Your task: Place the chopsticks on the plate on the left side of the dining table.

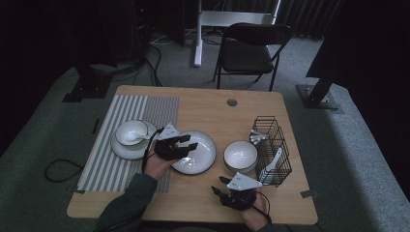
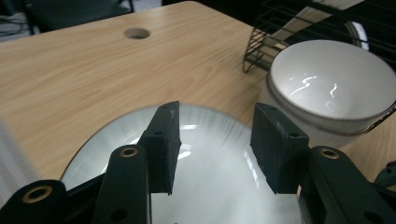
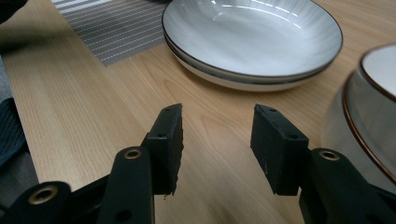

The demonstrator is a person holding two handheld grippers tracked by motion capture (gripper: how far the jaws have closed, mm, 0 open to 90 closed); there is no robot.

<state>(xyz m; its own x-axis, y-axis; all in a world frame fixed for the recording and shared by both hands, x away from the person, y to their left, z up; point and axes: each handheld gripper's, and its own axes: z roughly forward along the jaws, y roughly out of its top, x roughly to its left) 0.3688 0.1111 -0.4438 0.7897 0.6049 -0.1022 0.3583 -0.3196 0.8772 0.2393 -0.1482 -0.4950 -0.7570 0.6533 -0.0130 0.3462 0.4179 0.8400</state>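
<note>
Both grippers are standing with jaws apart and empty: the left gripper [image 1: 187, 141] is hovering over the plate [image 1: 203, 157] mid-worktop, the right gripper [image 1: 218, 184] is pointing toward it beside the bowl [image 1: 240, 155].

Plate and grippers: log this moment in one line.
left gripper: open, over plate | right gripper: open, empty, near bowl

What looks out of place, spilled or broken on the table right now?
Nothing stands out. The plate, the bowl and the small bowl with a spoon on its saucer all sit upright and whole, with no spill on the table. The left gripper hovers open over the plate; the right gripper is open too.
</note>
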